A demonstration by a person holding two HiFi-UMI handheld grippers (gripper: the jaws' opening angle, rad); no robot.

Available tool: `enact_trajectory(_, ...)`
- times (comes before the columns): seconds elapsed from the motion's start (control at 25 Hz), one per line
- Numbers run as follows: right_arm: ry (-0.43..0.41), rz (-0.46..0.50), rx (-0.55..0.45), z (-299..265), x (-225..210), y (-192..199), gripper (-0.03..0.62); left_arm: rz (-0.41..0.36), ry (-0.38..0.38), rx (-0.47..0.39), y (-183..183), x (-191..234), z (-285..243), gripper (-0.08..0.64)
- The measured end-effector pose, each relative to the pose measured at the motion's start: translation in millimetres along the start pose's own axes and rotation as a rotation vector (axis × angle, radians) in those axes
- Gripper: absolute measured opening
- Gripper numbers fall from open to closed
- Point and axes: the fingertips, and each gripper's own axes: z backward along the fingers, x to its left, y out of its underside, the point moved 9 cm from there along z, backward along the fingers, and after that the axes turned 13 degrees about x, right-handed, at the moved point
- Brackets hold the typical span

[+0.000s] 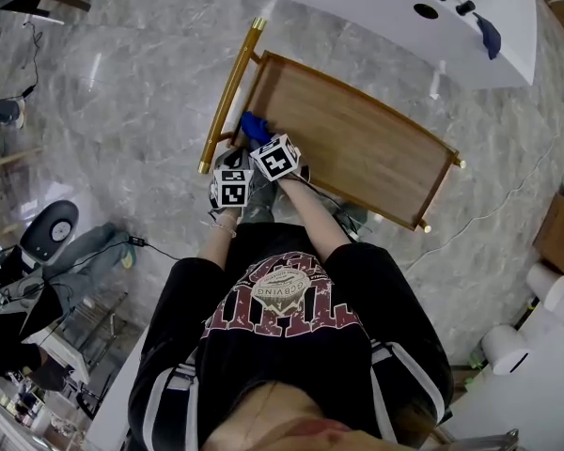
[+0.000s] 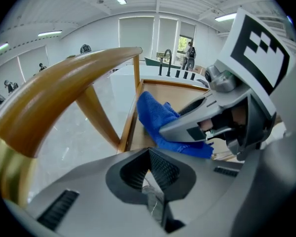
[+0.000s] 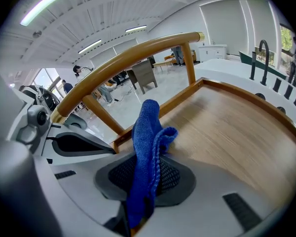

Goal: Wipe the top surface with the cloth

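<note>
A wooden cart's top tray (image 1: 376,153) has raised rims and a round wooden handle (image 1: 230,92) at its left end. My right gripper (image 3: 145,174) is shut on a blue cloth (image 3: 148,132), which sticks up from the jaws over the tray's left end (image 3: 237,132). In the head view the cloth (image 1: 254,127) lies at the tray's near left corner, just ahead of the right gripper (image 1: 257,141). My left gripper (image 2: 149,154) is shut with nothing in it, close beside the right one and next to the handle (image 2: 64,90). From there the cloth (image 2: 158,117) shows under the right gripper's finger (image 2: 197,122).
A white counter (image 1: 432,17) with black taps stands beyond the cart, with a dark blue rag (image 1: 489,36) hanging on it. A cable (image 1: 508,205) runs over the marble floor at right. White rolls (image 1: 545,289) and a box stand at right, a chair (image 1: 52,233) at left.
</note>
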Motion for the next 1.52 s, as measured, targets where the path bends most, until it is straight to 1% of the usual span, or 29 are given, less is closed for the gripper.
enact_trajectory(0.12, 0.007, -0.004, 0.001, 4, -3, 5, 0.087, -0.031, 0.005, -0.001, -4, -7, -1, 0.049)
enact_trajectory(0.32, 0.022, -0.011, -0.004, 11, -8, 17, 0.087, 0.010, 0.017, 0.000, -5, -16, -4, 0.049)
enact_trajectory(0.56, 0.035, -0.045, -0.014, 20, -17, 34, 0.087, -0.056, 0.042, 0.022, -8, -33, -6, 0.049)
enact_trajectory(0.88, 0.051, -0.073, -0.021, 30, -27, 50, 0.087, -0.075, 0.074, 0.047, -14, -52, -15, 0.049)
enact_trajectory(1.08, 0.054, -0.086, -0.021, 36, -31, 61, 0.088, -0.136, 0.094, 0.038, -21, -65, -17, 0.049)
enact_trajectory(1.28, 0.062, -0.110, -0.020, 42, -40, 67, 0.087, -0.158, 0.105, 0.052, -28, -71, -21, 0.049)
enact_trajectory(1.52, 0.077, -0.144, -0.025, 56, -51, 88, 0.087, -0.171, 0.130, 0.063, -32, -89, -23, 0.049)
